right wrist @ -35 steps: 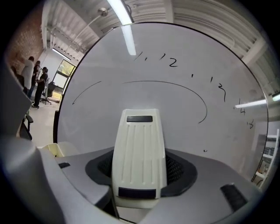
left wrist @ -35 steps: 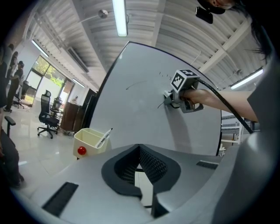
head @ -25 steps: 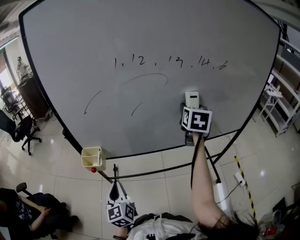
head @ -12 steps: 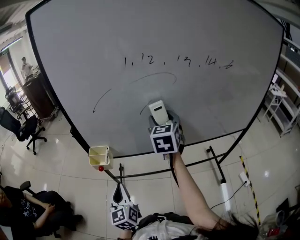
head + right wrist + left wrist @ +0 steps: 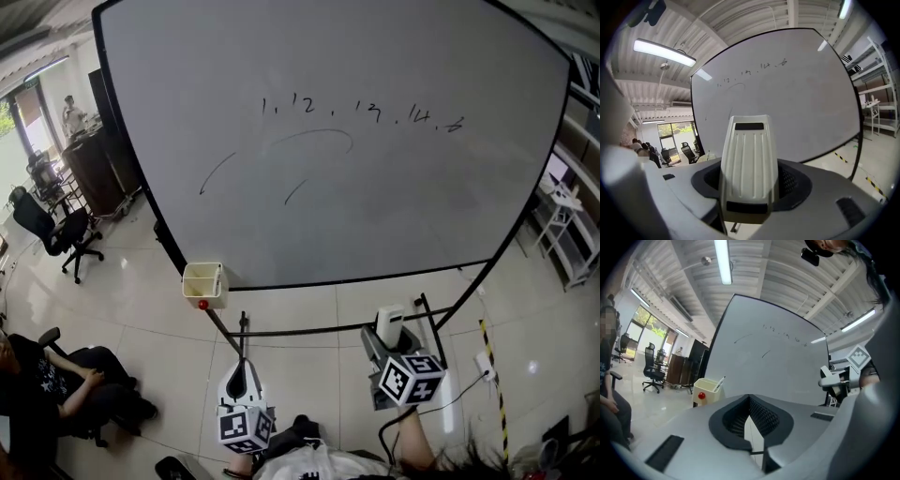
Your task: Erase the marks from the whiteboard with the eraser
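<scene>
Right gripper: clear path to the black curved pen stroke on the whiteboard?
Probably yes. The right gripper, shut on the white ribbed plastic eraser, sits below the white whiteboard, off its surface; nothing stands between it and the black curved stroke.

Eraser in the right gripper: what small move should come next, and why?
Probably raise the right gripper to the curved lines on the whiteboard. It is shut on the eraser but hangs below the board, not touching it.
</scene>
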Available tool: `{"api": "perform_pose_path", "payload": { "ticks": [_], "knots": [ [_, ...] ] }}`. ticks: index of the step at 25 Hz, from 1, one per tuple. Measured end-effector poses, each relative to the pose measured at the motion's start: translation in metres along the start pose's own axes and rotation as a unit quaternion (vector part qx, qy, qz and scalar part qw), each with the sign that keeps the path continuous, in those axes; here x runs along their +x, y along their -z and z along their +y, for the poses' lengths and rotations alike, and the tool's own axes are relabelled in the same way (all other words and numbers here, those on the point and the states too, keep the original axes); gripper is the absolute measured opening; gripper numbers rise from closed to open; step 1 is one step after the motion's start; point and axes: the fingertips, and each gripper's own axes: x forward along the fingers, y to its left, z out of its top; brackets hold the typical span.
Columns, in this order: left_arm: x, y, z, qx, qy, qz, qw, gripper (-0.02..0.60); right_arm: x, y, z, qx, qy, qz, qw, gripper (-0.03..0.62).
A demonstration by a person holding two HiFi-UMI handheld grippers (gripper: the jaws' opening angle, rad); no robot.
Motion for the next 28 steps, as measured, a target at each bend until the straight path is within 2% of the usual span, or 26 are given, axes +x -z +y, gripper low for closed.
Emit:
{"api": "perform_pose_path", "payload": {
  "ticks": [2, 6, 11, 15, 20, 24, 28],
  "knots": [
    [-0.016, 0.004, -0.018, 0.005, -0.004, -0.005, 1.0, -0.006, -0.039, 0.034, -0.015, 0.017, 0.005, 0.017, 1.0, 0.276],
    [-0.055, 0.02, -0.076, 0.012, 0.004, -0.002, 0.9999, -0.006, -0.105, 0.081, -0.031, 0.017, 0.0, 0.049, 0.999, 0.276],
    [-0.099, 0.048, -0.159, 0.033, 0.047, 0.014, 0.9983, -0.006, -0.163, 0.108, -0.038, 0.014, -0.021, 0.062, 0.998, 0.276],
    [-0.115, 0.041, -0.205, 0.049, 0.078, 0.004, 0.9957, -0.006, -0.185, 0.118, -0.025, 0.025, -0.041, 0.062, 0.997, 0.276],
    [-0.124, 0.038, -0.218, 0.047, 0.097, 0.004, 0.9942, -0.006, -0.191, 0.118, -0.001, -0.002, -0.06, 0.058, 0.996, 0.273],
    [-0.13, 0.035, -0.214, 0.034, 0.088, 0.006, 0.9956, -0.006, -0.197, 0.113, 0.0, -0.021, -0.054, 0.065, 0.996, 0.272],
    [-0.133, 0.032, -0.212, 0.041, 0.095, 0.012, 0.9946, -0.006, -0.198, 0.115, 0.007, -0.028, -0.049, 0.061, 0.997, 0.272]
  ]
}}
